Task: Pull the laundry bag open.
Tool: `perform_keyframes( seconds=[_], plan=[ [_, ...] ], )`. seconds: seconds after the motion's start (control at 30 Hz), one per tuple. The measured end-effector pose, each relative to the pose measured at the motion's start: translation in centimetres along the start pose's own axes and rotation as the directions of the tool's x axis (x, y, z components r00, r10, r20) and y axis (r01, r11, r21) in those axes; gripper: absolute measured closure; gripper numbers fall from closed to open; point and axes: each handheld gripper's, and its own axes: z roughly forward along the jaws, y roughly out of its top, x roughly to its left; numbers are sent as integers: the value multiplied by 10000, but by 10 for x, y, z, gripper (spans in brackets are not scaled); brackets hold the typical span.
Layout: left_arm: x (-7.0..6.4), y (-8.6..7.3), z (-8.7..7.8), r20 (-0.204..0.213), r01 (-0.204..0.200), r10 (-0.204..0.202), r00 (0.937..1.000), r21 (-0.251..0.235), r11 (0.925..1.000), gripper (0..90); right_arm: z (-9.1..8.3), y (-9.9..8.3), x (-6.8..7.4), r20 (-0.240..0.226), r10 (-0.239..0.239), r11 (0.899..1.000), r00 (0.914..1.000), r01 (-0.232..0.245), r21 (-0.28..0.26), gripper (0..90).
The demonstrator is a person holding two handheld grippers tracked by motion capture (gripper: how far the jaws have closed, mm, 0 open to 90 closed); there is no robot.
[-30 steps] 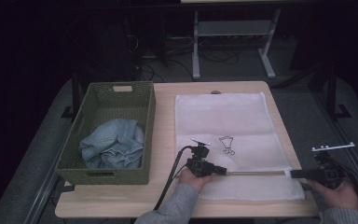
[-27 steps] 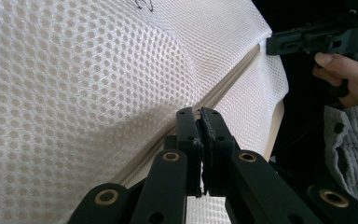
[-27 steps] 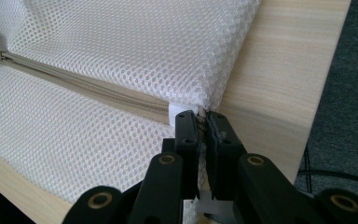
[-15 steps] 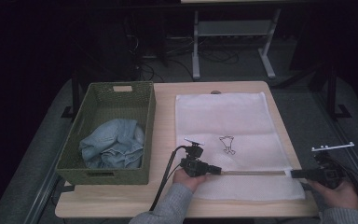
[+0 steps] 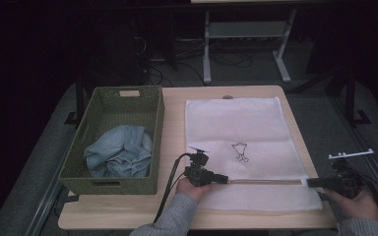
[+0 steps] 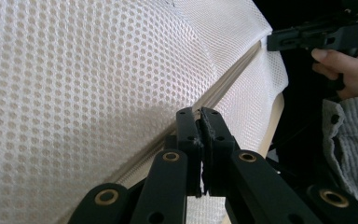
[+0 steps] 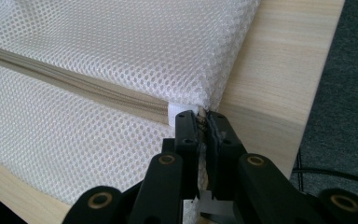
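A green woven basket (image 5: 112,142) is standing well to the left of the left gripper (image 5: 222,178), holding a crumpled blue denim garment (image 5: 118,157) in its near half. On the light wooden table (image 5: 172,206), the person's left hand (image 5: 193,188) is coming in from the near edge in a grey sleeve (image 5: 170,219), wrapping the gripper's body and pointing it sideways to the right, low over the surface. A black cable (image 5: 170,184) is looping off to its left and toward the near edge. In the left gripper view its jaws are pressing together at the zipper line (image 6: 223,91) of a white mesh laundry bag (image 5: 246,142); whether they are pinching a zipper pull or some fabric I cannot tell. The bag is lying flat, stretching away from both grippers toward the far side of the table, with a small dark drawing (image 5: 239,150) just beyond the left gripper. The zipper is running between the two grippers, parallel to the near edge. At its right end, the right gripper (image 5: 309,182) is pointing left, facing the other one, and the right hand (image 5: 354,201) is holding it just off the table's right edge. In the right gripper view its jaws are clamping the bag's corner (image 7: 200,116) at the zipper's end.
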Motion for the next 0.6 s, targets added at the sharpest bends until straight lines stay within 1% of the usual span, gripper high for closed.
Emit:
perform_keyframes(
  seconds=[0.03,0.07,0.2,0.3,0.33,0.37,0.43,0.47,0.6],
  plan=[
    [0,0,-1,-79,-57,58,10000,14,10000,875,0,0,1,-18,3,10000,10000,-3,-3,833],
    [1,-1,-3,-81,-60,61,9999,40,10000,875,0,0,1,86,-44,10000,10000,44,1,834],
    [6,-4,-11,-189,87,-88,9998,-35,10000,875,0,1,1,113,-53,10000,9999,52,21,834],
    [8,-6,-17,-174,111,-112,9998,-72,9999,874,0,1,1,121,-58,10000,9999,57,38,834],
    [8,-6,-18,-255,89,-91,9996,-78,9999,875,0,2,1,79,-44,10000,10000,44,47,834],
    [8,-7,-19,-213,112,-113,9997,-88,9999,875,0,2,2,150,-77,10000,9999,76,48,834],
    [8,-7,-21,-282,71,-73,9996,-69,10000,875,0,3,2,111,-108,9999,9999,107,67,834],
    [8,-8,-22,-274,94,-97,9996,-78,9999,875,0,3,2,218,-134,9999,9997,133,81,834],
    [12,-10,-29,-368,178,-183,9992,-131,9998,875,-3,3,1,266,-113,9999,9996,113,23,835]
  ],
)
